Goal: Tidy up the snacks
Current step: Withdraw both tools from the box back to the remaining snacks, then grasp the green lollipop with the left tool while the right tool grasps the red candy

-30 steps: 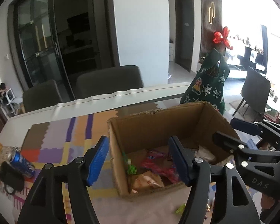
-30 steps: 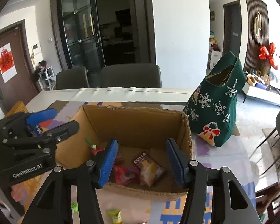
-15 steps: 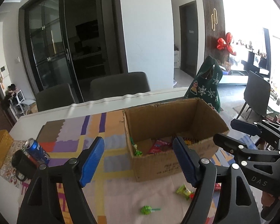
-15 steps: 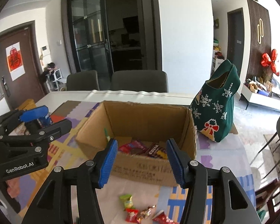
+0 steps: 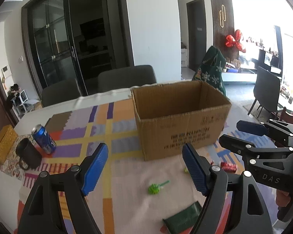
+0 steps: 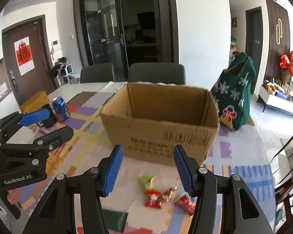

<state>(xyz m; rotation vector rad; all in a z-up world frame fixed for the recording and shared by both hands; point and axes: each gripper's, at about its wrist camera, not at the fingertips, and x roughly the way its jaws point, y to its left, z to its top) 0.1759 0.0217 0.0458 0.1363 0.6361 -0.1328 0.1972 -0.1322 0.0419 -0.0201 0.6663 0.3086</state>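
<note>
**Backed off the box, loose snacks next**

Both tools have pulled back from the cardboard box (image 6: pixel 162 124); earlier we looked down into it at the wrappers inside, now we see only its front wall and the loose snacks on the counter (image 5: pixel 115 175) in front.

Left tool (image 5: pixel 144 169): jaws apart, nothing between them. Right tool (image 6: pixel 146 168): jaws apart, empty too.

What's left out, all just in front of the box:
- green lollipop (image 5: pixel 155 188), under the left tool
- green-wrapped candy (image 6: pixel 146 181), red packet (image 6: pixel 153 198), gold-foil candy (image 6: pixel 169 193) and a second red packet (image 6: pixel 184 202), clustered under the right tool
- dark green flat pack (image 5: pixel 183 218) at the near edge

Handling, our read: all of it light. Foil wrappers are thin, crinkly and slick, and will likely skid on the cloth, so we pinch across the body, not the twisted ends. The lollipop is best taken at the head, since the stick is thin. The flat pack lies flush; we'd catch one edge.

Blue can (image 5: pixel 44 139) and dark mug (image 5: pixel 28 156) sit well off to the left.
</note>
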